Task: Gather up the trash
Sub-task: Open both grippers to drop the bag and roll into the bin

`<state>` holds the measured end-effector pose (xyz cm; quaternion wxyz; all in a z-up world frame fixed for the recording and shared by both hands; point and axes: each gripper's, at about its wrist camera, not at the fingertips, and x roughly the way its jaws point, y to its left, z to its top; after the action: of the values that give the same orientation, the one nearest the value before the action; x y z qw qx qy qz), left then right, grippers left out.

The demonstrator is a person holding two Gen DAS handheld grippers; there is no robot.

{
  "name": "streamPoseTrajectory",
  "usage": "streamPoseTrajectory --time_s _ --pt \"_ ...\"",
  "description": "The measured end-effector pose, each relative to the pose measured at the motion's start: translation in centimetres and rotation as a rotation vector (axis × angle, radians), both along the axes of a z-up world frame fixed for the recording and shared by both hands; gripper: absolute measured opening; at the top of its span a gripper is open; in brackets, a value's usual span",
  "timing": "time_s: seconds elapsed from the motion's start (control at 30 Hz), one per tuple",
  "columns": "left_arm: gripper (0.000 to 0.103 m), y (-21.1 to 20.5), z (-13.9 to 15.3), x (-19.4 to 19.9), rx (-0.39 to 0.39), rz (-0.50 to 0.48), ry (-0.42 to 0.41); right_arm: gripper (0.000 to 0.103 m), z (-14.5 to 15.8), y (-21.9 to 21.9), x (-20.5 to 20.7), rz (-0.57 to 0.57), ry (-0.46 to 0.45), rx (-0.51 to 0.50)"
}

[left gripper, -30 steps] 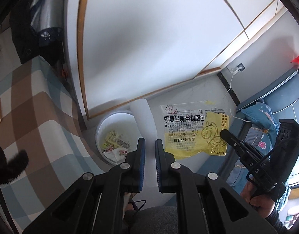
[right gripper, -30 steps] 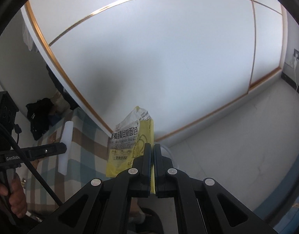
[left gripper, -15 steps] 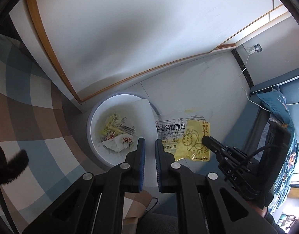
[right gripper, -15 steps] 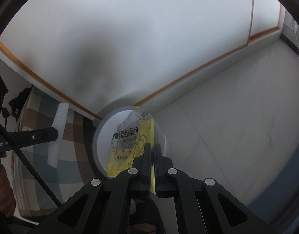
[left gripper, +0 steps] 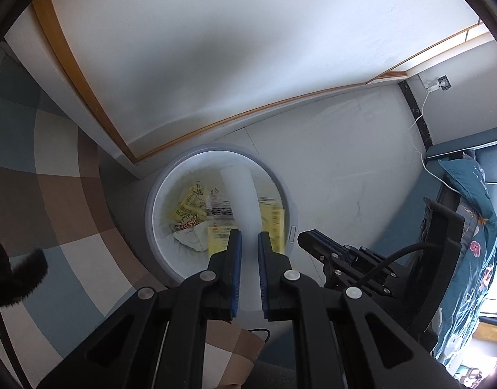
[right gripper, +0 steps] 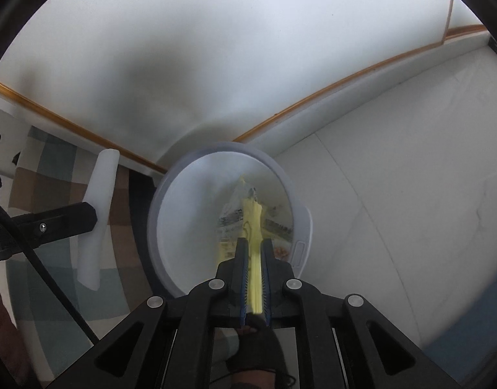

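A round white bin [left gripper: 151, 201] stands on the floor with yellow wrappers [left gripper: 188, 204] and a crumpled tissue [left gripper: 191, 236] inside. My left gripper [left gripper: 246, 243] is shut on a white foam strip [left gripper: 238, 194] that sticks out over the bin. From the right wrist view that strip [right gripper: 99, 214] is left of the bin [right gripper: 157, 201]. My right gripper [right gripper: 254, 246] points down into the bin and its jaws are opening. The yellow bread bag [right gripper: 253, 214] hangs edge-on between them, blurred and slipping loose. The left wrist view has the bag [left gripper: 274, 220] inside the bin beside the right gripper [left gripper: 305, 238].
A checked brown, blue and white cloth [left gripper: 53, 194] lies left of the bin. A white panel with gold trim [left gripper: 216, 64] rises behind it. Pale floor [left gripper: 345, 162] runs right to blue patterned bedding [left gripper: 468, 227]. A white cable hangs from a wall socket [left gripper: 441, 82].
Both grippers have sunk towards the bin. The bread bag, earlier held up flat beside the bin, now hangs inside it, and the right jaws have parted slightly. The foam strip stays gripped.
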<state>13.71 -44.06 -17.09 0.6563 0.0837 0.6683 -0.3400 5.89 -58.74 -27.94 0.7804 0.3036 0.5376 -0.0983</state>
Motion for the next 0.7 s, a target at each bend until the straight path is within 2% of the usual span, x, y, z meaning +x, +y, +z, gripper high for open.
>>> streamPoseTrajectory --time_s 0.13,0.3,0.7 --pt "0.006 -0.3 -0.5 0.3 0.014 0.001 0.003 0.022 0.3 0.3 -0.4 0.009 -0.017 0.001" --pt "0.006 -0.8 -1.1 0.2 0.034 -0.005 0.02 0.029 0.7 -0.5 -2.1 -0.035 -0.025 0.024" --pt "0.01 -1.1 -2.3 0.7 0.079 0.043 0.076 0.031 4.1 -2.3 -6.0 -0.088 -0.078 0.001"
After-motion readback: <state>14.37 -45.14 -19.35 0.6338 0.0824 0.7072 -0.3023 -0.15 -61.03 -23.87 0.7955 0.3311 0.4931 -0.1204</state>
